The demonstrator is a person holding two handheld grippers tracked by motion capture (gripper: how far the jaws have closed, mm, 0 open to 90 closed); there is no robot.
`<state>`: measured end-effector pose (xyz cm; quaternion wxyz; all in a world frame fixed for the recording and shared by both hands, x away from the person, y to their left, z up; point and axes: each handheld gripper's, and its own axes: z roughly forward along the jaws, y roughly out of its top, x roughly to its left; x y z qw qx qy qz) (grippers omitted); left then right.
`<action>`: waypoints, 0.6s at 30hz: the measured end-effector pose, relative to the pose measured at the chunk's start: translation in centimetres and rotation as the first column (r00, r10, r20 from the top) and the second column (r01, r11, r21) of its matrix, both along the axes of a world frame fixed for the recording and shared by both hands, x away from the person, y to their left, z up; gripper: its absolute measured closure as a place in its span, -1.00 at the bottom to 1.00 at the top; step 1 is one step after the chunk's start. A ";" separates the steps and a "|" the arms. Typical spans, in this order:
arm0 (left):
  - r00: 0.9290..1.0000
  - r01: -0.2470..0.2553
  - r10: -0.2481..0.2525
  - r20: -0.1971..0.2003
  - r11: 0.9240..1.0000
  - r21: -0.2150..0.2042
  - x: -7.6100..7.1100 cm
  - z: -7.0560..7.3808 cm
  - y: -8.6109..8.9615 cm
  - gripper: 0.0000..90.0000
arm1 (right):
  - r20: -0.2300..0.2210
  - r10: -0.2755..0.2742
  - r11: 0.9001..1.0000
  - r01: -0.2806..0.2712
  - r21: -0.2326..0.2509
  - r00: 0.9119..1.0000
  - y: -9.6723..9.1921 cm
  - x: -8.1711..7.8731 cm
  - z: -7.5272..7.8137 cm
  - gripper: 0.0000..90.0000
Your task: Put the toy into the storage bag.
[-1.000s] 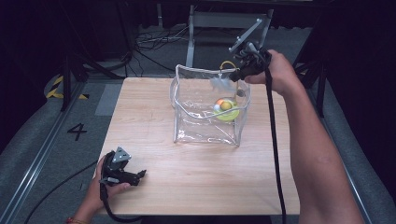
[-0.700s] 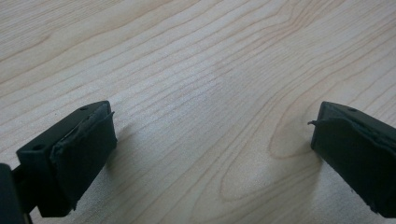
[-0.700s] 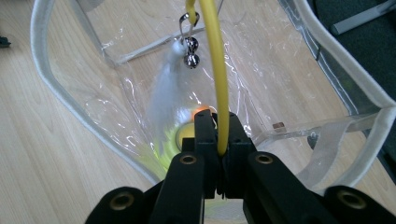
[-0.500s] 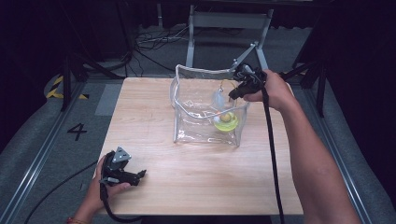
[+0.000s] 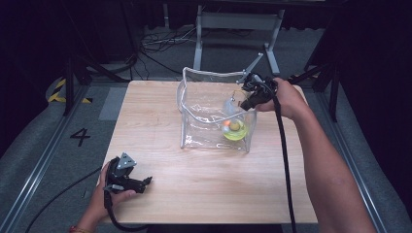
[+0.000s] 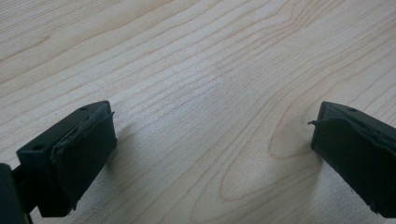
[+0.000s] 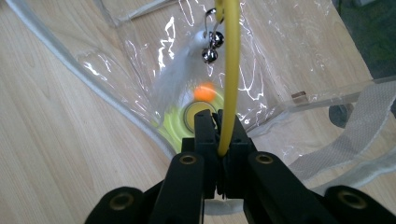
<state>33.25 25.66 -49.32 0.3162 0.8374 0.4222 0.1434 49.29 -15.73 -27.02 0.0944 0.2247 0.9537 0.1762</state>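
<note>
A clear plastic bag (image 5: 204, 109) stands open-topped mid-table. My right gripper (image 5: 244, 103) hovers at its far right rim, shut on a thin yellow wand (image 7: 229, 70). From the wand's tip hang a white feather (image 7: 175, 77) and two small bells (image 7: 212, 46), dangling inside the bag's mouth. At the bag's bottom lies a yellow-green round toy (image 5: 234, 132) with an orange ball (image 7: 204, 92) on it. My left gripper (image 5: 145, 182) rests low at the table's front left, far from the bag, jaws wide open over bare wood (image 6: 212, 135).
The wooden table (image 5: 160, 111) reaches to an edge close behind the bag. A metal stand (image 5: 233, 29) and cables lie on the floor beyond. A grey floor strip marked "4" (image 5: 80, 137) runs along the left side.
My right gripper has sunk and drawn nearer toward the bag's rim, lowering the feather and bells into the bag. The left gripper has stayed put.
</note>
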 end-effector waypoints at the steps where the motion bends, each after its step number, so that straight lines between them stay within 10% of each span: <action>1: 1.000 -0.004 0.004 0.000 1.000 0.001 0.0 0.0 0.0 -0.99 | -0.005 0.001 1.000 -0.001 -0.005 1.000 0.0 0.0 -0.1 0.94; 18: 1.000 -0.006 0.006 0.003 1.000 0.004 0.0 0.0 0.0 -0.99 | 0.006 -0.002 0.999 0.002 0.036 1.000 -1.1 -0.4 0.8 0.88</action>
